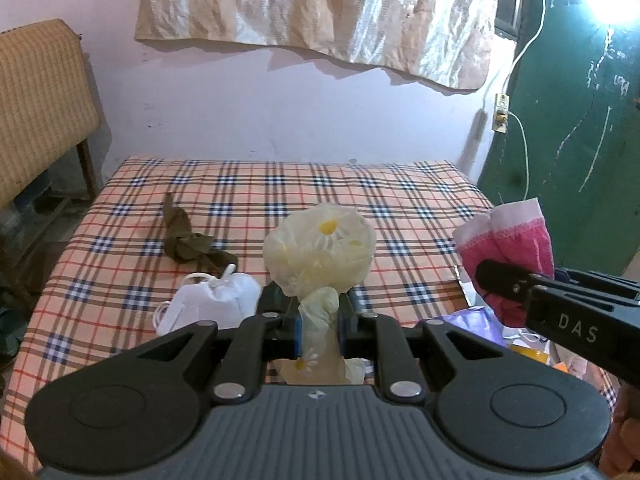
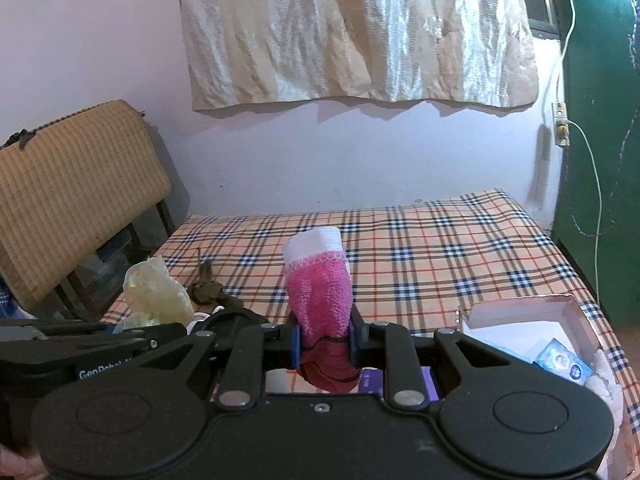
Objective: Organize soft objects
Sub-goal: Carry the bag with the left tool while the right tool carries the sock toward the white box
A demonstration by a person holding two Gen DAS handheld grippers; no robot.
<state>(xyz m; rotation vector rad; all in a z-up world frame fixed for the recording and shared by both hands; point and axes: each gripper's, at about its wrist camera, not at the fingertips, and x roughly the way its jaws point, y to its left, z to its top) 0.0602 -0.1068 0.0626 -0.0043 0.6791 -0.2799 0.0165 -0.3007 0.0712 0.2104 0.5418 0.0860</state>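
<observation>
My left gripper (image 1: 319,320) is shut on a pale yellow cloth with daisy prints (image 1: 320,248), held upright above the plaid bed (image 1: 400,200). My right gripper (image 2: 325,340) is shut on a pink sock with a white cuff (image 2: 318,280); the sock also shows in the left wrist view (image 1: 516,236), at the right. The yellow cloth shows in the right wrist view (image 2: 154,296), at the left. A white face mask (image 1: 212,300) and a crumpled olive-green cloth (image 1: 188,240) lie on the bed ahead of the left gripper.
An open cardboard box (image 2: 520,316) with a blue packet and white items sits on the bed's right side, under the right gripper. A woven chair (image 2: 76,200) stands left of the bed. A green door (image 1: 580,140) is at the right, a wall behind.
</observation>
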